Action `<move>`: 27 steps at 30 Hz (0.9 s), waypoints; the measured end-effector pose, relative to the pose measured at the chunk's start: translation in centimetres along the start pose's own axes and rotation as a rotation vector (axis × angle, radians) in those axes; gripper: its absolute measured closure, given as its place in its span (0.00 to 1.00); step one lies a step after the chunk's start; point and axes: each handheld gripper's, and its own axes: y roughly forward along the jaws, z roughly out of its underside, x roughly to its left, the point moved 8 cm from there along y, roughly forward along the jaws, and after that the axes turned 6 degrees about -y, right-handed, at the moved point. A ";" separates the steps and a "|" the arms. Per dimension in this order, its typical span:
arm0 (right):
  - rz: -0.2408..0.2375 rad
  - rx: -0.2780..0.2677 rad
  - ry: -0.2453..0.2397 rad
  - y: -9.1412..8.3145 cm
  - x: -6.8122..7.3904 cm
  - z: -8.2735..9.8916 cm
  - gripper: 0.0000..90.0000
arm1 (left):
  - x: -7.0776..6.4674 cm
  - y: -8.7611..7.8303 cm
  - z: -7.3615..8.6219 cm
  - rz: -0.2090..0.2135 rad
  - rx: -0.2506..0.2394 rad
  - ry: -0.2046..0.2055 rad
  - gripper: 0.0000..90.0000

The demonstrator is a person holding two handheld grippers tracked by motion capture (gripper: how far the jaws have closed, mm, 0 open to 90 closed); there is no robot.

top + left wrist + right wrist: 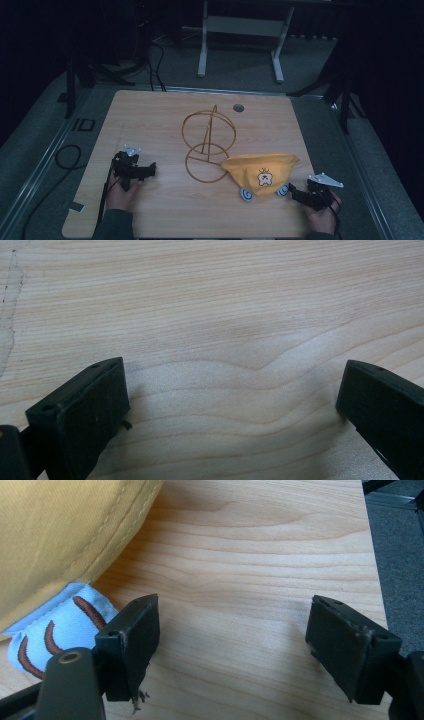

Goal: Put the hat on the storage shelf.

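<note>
A yellow fabric hat (pixel 261 169) with a small cartoon face and light-blue ear flaps lies on the wooden table (pixel 150 115), right of centre. A gold wire stand (pixel 208 142), with an upright ring over a flat ring base, rises just left of it. My right gripper (pixel 296 193) is open near the hat's right flap; in the right gripper view the yellow hat (pixel 60 535) and its blue flap (pixel 55 630) lie beside the left jaw, and bare wood shows between the jaws. My left gripper (pixel 145 171) is open over bare wood at the left.
A round hole (pixel 238 107) sits near the table's far edge. Past it, the legs of a white frame (pixel 240 30) stand on the grey floor. Black cables (pixel 70 155) loop beside the table's left edge. In the right gripper view the table's right edge (pixel 372 555) is close.
</note>
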 end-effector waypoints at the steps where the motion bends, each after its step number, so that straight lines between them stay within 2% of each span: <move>1: 0.000 0.000 0.000 0.0 0.0 0.0 0.24 | 0.0 0.0 0.0 0.000 0.000 0.000 0.00; 12: -0.015 0.006 -0.013 -0.1 0.2 0.1 0.19 | 0.0 0.0 0.0 0.000 -0.001 -0.001 0.00; 19: -0.021 0.014 -0.019 -0.1 0.2 0.1 0.20 | 0.0 0.0 0.0 0.000 -0.002 -0.003 0.00; 27: -0.074 0.027 -0.070 -0.4 0.3 0.1 0.28 | 0.0 0.0 0.0 0.000 0.000 -0.001 0.00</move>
